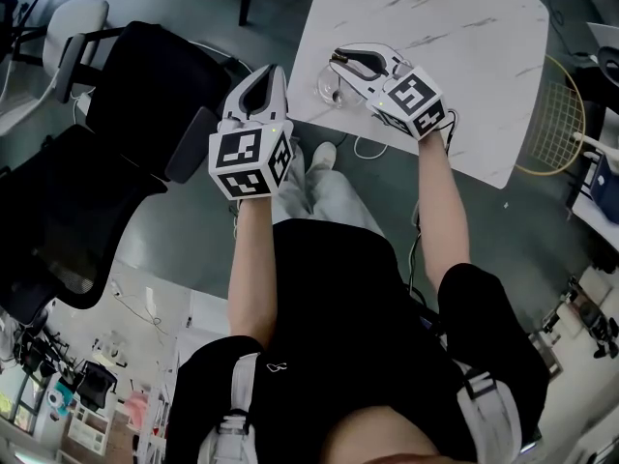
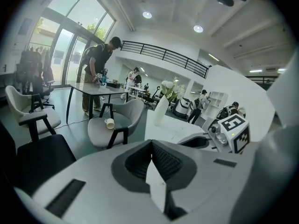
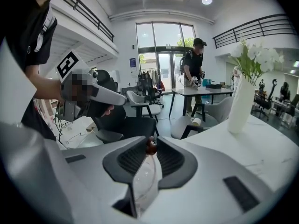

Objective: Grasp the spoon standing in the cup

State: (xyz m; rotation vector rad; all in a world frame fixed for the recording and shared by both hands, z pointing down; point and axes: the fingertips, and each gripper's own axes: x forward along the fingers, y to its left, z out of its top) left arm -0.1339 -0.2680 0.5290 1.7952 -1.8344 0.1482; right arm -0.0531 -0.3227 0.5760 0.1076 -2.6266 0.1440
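Note:
A clear glass cup stands near the front left edge of the white marble table. My right gripper hovers just above it. In the right gripper view the spoon's brown knobbed end sits pinched between the tips of the right gripper, and the cup's glass shows below through the narrow gap. My left gripper is held off the table to the left, above the floor, its jaws together with nothing in them. In the left gripper view the left gripper points past the table corner.
Black office chairs stand to the left of the table. A white vase with flowers is on the table's far side. A racket leans at the table's right. Another table with a person at it stands further off.

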